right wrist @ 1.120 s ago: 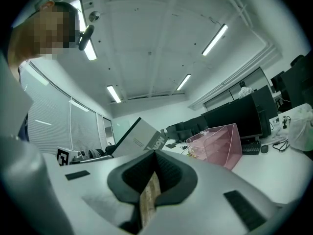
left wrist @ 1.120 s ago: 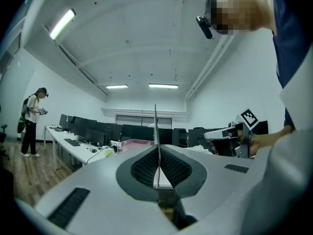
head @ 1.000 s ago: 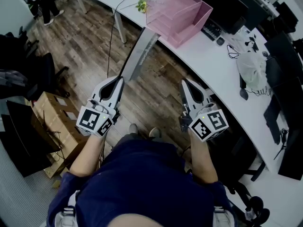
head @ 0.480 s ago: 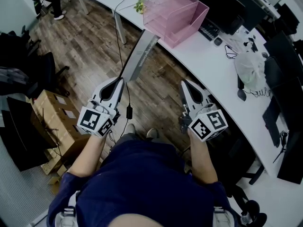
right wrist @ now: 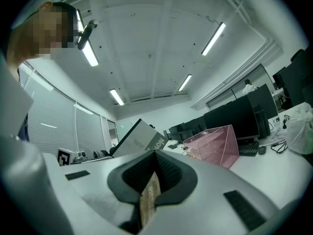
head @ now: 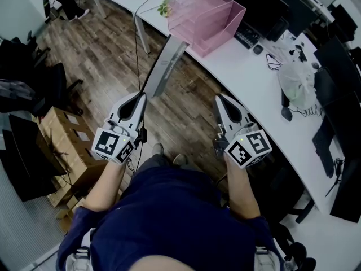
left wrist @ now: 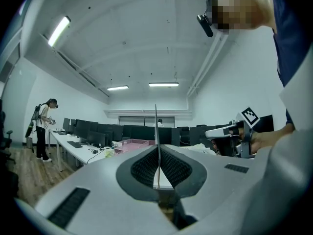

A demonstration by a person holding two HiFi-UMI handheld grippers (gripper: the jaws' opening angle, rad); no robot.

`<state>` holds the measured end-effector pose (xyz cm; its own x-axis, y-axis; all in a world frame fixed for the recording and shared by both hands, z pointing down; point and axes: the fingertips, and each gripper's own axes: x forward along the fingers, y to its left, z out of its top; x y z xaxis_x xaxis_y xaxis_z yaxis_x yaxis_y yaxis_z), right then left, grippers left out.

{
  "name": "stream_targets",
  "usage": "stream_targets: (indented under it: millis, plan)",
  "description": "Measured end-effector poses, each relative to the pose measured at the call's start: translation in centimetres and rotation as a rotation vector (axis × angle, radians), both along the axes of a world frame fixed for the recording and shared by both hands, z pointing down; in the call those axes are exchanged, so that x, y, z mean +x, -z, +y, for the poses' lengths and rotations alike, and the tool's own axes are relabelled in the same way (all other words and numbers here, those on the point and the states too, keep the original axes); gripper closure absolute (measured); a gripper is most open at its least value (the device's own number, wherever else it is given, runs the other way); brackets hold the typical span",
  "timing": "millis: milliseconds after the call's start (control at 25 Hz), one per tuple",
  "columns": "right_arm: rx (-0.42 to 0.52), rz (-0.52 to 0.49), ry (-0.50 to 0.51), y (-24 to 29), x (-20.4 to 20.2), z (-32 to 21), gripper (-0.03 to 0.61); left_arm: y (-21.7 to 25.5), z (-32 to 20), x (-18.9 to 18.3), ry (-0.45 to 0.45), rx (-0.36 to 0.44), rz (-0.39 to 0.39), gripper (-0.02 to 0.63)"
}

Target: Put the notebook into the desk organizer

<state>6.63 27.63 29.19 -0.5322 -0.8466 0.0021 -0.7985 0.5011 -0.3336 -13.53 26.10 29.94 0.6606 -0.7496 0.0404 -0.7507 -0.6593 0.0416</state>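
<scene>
A thin grey notebook (head: 166,66) sticks out forward from my left gripper (head: 143,96), which is shut on its near edge. It reaches toward the pink see-through desk organizer (head: 206,16) on the white desk (head: 248,78). In the left gripper view the notebook (left wrist: 156,126) shows edge-on as a thin upright line between the pads, with the organizer (left wrist: 132,143) far behind. My right gripper (head: 219,98) is level beside it, shut and empty. The right gripper view shows the notebook (right wrist: 142,138) at the left and the organizer (right wrist: 215,143) at the right.
The curved desk carries a keyboard (head: 248,36), a white plastic bag (head: 296,83) and dark monitors (head: 338,66). Cardboard boxes (head: 62,140) and a black chair (head: 48,89) stand on the wooden floor at the left. Another person (left wrist: 44,131) stands far off.
The desk and organizer have slid slightly left and up in the head view as the person moves. Both grippers keep their place in the picture, and the notebook stays held.
</scene>
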Motion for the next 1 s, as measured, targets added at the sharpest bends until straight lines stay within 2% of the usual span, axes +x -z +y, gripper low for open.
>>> stream_targets:
  millis: [600, 1000]
  plan:
    - [0.022, 0.011, 0.012, 0.5, 1.1, -2.9, 0.574, 0.6, -3.0, 1.0, 0.012, 0.035, 0.004, 0.58]
    - [0.016, 0.02, 0.017, -0.1, 0.2, -5.6, 0.574, -0.1, -5.8, 0.2, 0.013, 0.025, 0.012, 0.58]
